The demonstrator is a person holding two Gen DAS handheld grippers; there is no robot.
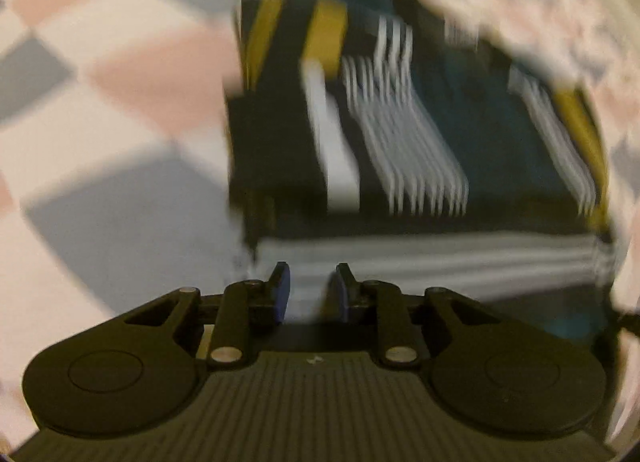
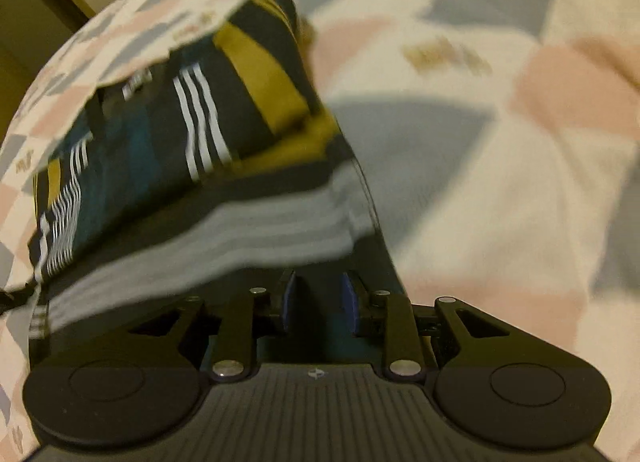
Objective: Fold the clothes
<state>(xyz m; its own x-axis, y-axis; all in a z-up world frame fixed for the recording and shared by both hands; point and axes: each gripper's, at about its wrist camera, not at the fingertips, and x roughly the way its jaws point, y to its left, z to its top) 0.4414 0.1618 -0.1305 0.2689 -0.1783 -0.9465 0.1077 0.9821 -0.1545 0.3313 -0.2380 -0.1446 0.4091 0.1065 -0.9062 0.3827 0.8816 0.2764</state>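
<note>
Left wrist view shows the left gripper (image 1: 310, 288) parted over the garment's (image 1: 420, 133) striped near edge. The right gripper (image 2: 319, 304) (also parted, holding nothing) hovers by its right corner; folding looks partly done, on the bedspread (image 2: 500, 181).

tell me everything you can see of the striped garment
The garment is soft knit fabric, black and teal with mustard blocks and thin white stripes, plus a wide grey-white band along its near edge. It lies partly folded and rumpled on a checked bedspread. Both views are blurred; whether either gripper touches it is unclear.
</note>
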